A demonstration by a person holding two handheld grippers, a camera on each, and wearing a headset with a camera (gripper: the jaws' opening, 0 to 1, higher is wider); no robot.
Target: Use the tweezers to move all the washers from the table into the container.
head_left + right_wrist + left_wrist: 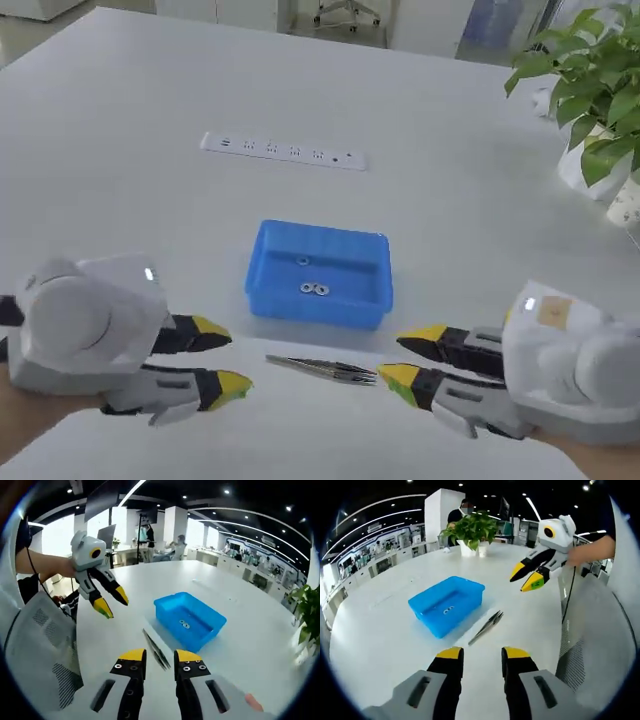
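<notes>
Looking at the washers first: a pair of them lies side by side on the floor of the blue container, with one more a little further back in it. From the left gripper view the washers read as a small pale cluster on the box bottom, and they look the same from the right gripper view

The container sits in the middle of the white table. The tweezers lie flat on the table just in front of its near wall, close to it but not touching, and nothing is holding them

The left gripper and the right gripper hang on either side of the tweezers with their tips pointing inward. Both have their jaws spread apart with nothing between them. Each gripper's own view backs that up, with a clear gap between the yellow tips and just table and tweezers beyond

Further out there's a white power strip behind the container and a potted plant at the right edge

My read: the job looks pretty much finished. I can't make out any washers on the table around the box, though something that small could easily get lost on a white surface, so maybe one last scan is all that's left
</notes>
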